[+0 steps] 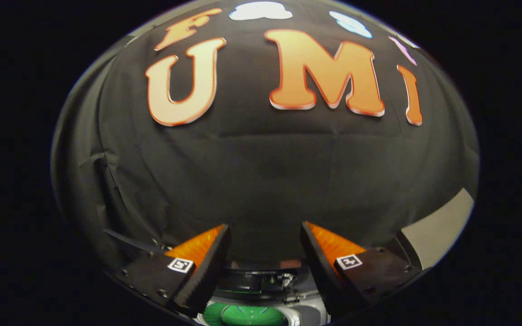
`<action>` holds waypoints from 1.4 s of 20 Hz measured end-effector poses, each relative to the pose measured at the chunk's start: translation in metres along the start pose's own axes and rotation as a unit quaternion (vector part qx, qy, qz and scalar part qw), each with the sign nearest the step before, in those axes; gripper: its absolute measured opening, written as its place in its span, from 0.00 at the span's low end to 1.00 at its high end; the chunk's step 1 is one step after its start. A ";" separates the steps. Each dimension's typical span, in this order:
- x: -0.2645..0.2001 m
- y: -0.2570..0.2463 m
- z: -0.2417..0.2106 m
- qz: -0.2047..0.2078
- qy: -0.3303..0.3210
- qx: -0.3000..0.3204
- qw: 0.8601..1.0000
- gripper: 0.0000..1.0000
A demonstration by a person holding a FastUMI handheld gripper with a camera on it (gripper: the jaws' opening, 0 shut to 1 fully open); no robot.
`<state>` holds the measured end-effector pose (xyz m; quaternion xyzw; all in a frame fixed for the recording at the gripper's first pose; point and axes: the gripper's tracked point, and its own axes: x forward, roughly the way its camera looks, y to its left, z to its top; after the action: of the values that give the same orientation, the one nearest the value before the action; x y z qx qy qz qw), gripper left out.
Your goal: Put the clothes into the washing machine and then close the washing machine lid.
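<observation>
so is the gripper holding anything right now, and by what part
Nothing is held: the gripper is open, fingers apart with only the booth wall between them, above the washing machine.

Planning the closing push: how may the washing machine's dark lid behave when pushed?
The lid looks rigid, so it likely swings as one piece. The washing machine seems small, so it might slide. The open gripper holds nothing.

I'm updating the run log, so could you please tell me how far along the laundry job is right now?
Done: cannot tell; something green lies in the washing machine's opening, perhaps clothing. In hand: nothing; the gripper is open, its fingers apart and empty above the machine, facing the booth wall. Left: the lid stands open behind the opening, so closing remains.
</observation>
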<state>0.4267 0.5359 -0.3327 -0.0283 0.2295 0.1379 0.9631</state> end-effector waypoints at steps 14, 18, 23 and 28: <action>-0.093 -0.002 -0.032 -0.005 -0.084 -0.001 0.996 0.99; -0.113 -0.002 -0.050 0.008 -0.087 -0.003 0.996 0.99; -0.130 -0.001 -0.069 0.018 -0.086 -0.003 0.996 0.99; -0.139 0.000 -0.083 0.024 -0.078 -0.006 0.997 0.99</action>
<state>0.2714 0.4909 -0.3437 -0.0175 0.1531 0.1642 0.9743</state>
